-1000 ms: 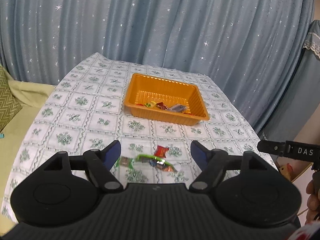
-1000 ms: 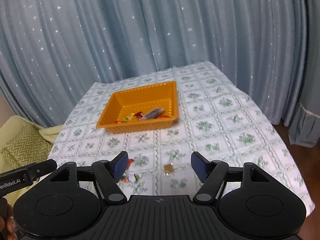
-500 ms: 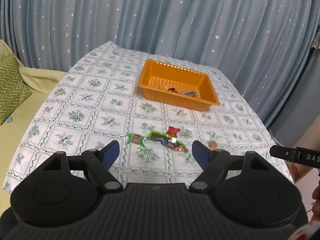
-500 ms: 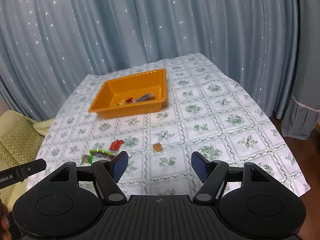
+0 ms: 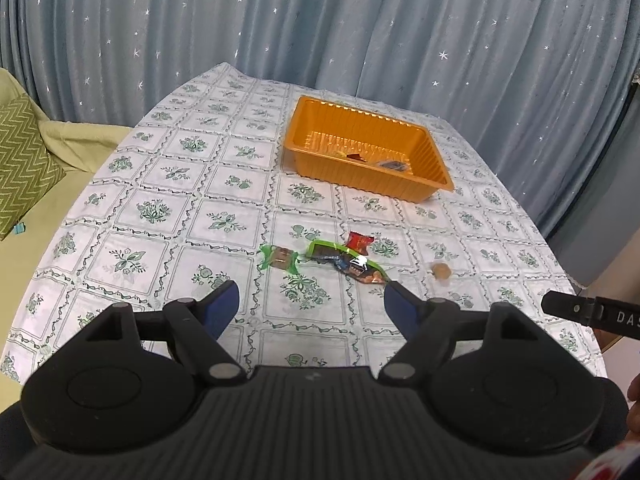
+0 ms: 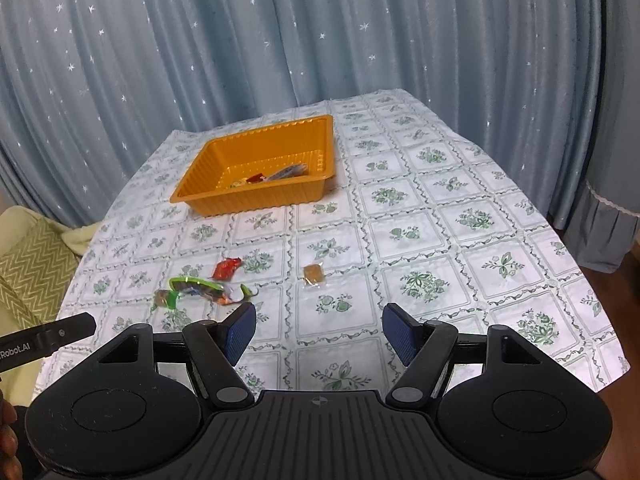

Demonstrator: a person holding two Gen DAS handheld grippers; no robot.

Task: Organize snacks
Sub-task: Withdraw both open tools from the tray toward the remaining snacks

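Tray (image 5: 434, 151): upper middle, few snacks already inside.
Snacks (image 5: 344, 258): loose at center, waiting.
Left gripper (image 5: 311, 304): wide, empty.
Right gripper (image 6: 315, 325): wide, empty.

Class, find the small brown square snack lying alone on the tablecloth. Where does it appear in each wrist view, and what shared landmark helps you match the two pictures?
Left wrist view: the small brown snack lies right of centre, right of the wrapper cluster.
Right wrist view: the same snack lies near centre, right of the red wrapper.
Shared landmark: the orange tray, beyond the snack in both.
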